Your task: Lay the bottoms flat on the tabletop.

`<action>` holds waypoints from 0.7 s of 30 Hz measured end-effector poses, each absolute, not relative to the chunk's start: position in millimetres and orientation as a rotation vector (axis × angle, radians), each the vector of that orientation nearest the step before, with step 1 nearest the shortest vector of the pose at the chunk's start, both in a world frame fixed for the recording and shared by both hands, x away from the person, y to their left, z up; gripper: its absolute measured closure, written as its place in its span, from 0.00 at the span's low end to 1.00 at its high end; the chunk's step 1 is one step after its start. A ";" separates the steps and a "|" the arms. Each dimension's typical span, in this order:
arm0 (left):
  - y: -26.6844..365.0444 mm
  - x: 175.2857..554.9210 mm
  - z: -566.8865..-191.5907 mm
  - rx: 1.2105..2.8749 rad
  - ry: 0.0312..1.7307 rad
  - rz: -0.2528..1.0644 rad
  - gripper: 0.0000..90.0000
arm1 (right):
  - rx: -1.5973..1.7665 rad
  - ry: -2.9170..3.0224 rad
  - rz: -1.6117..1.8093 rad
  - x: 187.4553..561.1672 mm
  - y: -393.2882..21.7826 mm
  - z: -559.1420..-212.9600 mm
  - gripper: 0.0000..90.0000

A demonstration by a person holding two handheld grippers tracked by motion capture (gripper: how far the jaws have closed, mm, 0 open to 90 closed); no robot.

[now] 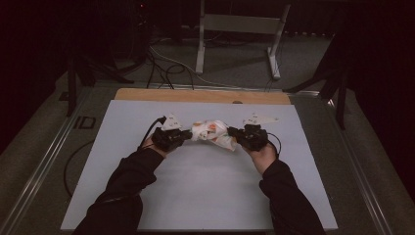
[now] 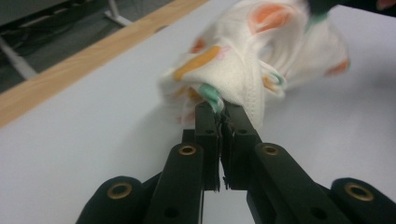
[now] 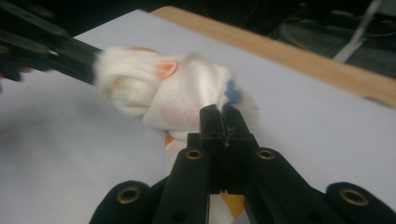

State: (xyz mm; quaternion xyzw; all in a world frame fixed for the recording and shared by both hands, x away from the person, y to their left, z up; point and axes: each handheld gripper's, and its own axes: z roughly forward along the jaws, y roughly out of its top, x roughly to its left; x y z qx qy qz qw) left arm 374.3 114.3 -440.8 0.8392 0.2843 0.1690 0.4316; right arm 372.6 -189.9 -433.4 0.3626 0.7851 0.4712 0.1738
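Observation:
A crumpled white cloth (image 1: 211, 133) with orange and green print hangs between my two grippers, just above the pale mat (image 1: 147, 196). My left gripper (image 1: 187, 135) is shut on the cloth's left end; in the left gripper view its black jaws (image 2: 219, 112) pinch a green-trimmed edge of the cloth (image 2: 243, 60). My right gripper (image 1: 231, 132) is shut on the right end; in the right gripper view the jaws (image 3: 223, 114) clamp the bunched cloth (image 3: 177, 88), and the left gripper's black jaws reach in from the upper left. The cloth is blurred in both gripper views.
The mat lies on a table with a wooden strip (image 1: 200, 96) along its far edge. Beyond it stand a metal frame (image 1: 240, 29) and loose cables (image 1: 166, 68) on the floor. Dark stands flank the table on both sides.

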 end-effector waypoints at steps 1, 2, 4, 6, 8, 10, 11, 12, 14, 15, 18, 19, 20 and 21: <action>130.9 370.9 -437.7 2.093 0.732 0.443 0.96 | 1.041 2.199 1.358 370.9 -202.3 -427.6 1.00; 130.9 370.9 -437.7 2.093 0.732 0.443 0.97 | 1.041 2.199 1.358 370.9 -202.3 -427.6 1.00; 139.8 367.9 -437.6 2.090 0.741 0.442 0.97 | 1.041 2.199 1.346 368.5 -207.3 -427.7 1.00; 145.3 362.6 -438.0 2.090 0.736 0.439 0.97 | 1.033 2.224 1.349 364.7 -209.5 -430.9 1.00; 146.6 354.8 -439.7 2.100 0.733 0.418 0.97 | 0.997 2.263 1.312 352.7 -205.1 -438.4 1.00; 144.9 343.9 -443.3 2.133 0.704 0.421 0.97 | 0.974 2.288 1.313 343.2 -203.5 -443.7 1.00; 145.0 339.0 -445.4 2.139 0.700 0.407 0.97 | 0.974 2.288 1.313 343.2 -203.5 -443.7 1.00; 144.3 328.3 -449.8 2.154 0.697 0.385 0.97 | 0.971 2.310 1.313 334.3 -203.2 -450.1 0.99; 142.4 316.1 -455.6 2.184 0.677 0.376 0.97 | 0.961 2.340 1.304 326.5 -203.4 -456.8 0.99; 142.4 316.1 -455.6 2.184 0.677 0.376 0.96 | 0.956 2.352 1.303 322.0 -202.9 -459.9 0.99; 139.7 297.2 -467.0 2.228 0.654 0.353 0.96 | 0.924 2.403 1.270 310.6 -203.4 -469.2 0.99; 138.8 286.5 -474.7 2.251 0.644 0.330 0.96 | 0.919 2.421 1.257 306.4 -202.9 -471.3 0.99; 138.5 281.7 -478.2 2.257 0.638 0.321 0.96 | 0.901 2.443 1.240 302.7 -202.6 -473.3 0.99; 138.3 277.1 -481.4 2.259 0.635 0.304 0.96 | 0.893 2.460 1.236 299.3 -202.6 -475.4 0.99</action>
